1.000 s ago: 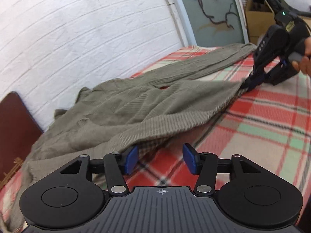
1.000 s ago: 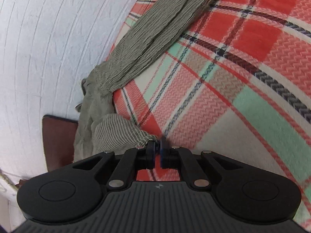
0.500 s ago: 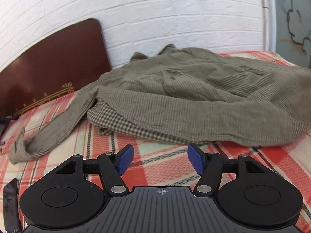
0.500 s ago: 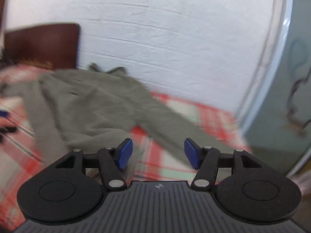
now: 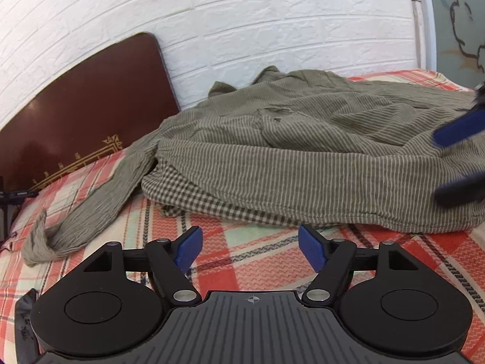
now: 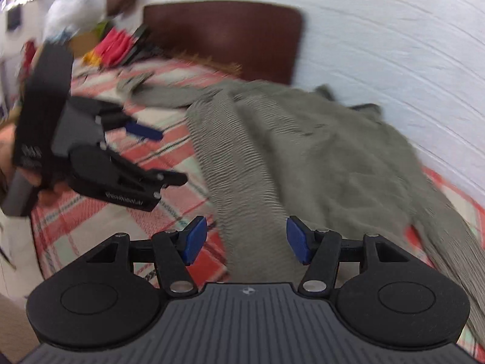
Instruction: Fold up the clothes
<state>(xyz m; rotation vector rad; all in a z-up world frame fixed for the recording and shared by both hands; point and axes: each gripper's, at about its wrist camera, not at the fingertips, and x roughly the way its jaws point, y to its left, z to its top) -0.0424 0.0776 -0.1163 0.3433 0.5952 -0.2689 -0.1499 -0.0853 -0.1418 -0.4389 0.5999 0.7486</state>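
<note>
Left wrist view: shirt [image 5: 303,151] lies crumpled on the plaid bed [image 5: 272,254], against the wall, straight ahead of the left hand-held gripper [image 5: 248,248]
Left hand-held gripper: jaws spread, just been opening, nothing between them
Right hand-held gripper [image 6: 247,239]: jaws spread over the hem, no cloth pinched
Long axis: shirt runs across the left view, sleeve [image 5: 91,206] trailing left
Nearer hand: judged the right for the body, its jaws over the cloth; the left for the hem and sleeve
</note>
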